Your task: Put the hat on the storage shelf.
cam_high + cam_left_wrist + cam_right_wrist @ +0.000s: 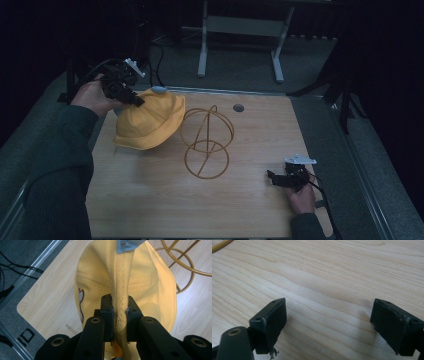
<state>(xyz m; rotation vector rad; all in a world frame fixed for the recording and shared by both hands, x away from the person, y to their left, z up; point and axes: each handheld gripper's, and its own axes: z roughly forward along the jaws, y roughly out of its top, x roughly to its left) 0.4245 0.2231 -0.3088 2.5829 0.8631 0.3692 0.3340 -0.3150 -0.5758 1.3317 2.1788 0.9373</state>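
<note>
High view: wooden tabletop [150, 200] with a light grain takes up most of the frame; grey floor and a metal stand leg sit beyond its far edge. Small round grommet hole [238, 107] near the far edge.

Yellow bucket hat [147, 122] is over the far-left part of the tabletop, lifted and tilted, brim drooping toward the wood. Just to its right, close to touching, stands the gold wire hat stand [206, 145]: round base ring on the wood, looped wire frame rising above it. Hat is beside the stand, not on it.

Left tool [131, 97] is at the hat's far-left side, a hand wrapped around its body and a dark sleeve running back to the bottom-left corner. Left gripper view: both black jaws are clamped on a pinched fold of the hat [125, 277], stitched seam running up between the pads [108, 312], fabric squeezed tight. A blue tag [127, 245] shows at the top of the fold, and dark outline embroidery on the hat's left side.

Right tool [272, 177] rests low at the near-right of the tabletop, well apart from hat and stand. Right gripper view: jaws spread wide, nothing between them, just bare wood [324, 290] below.
</note>
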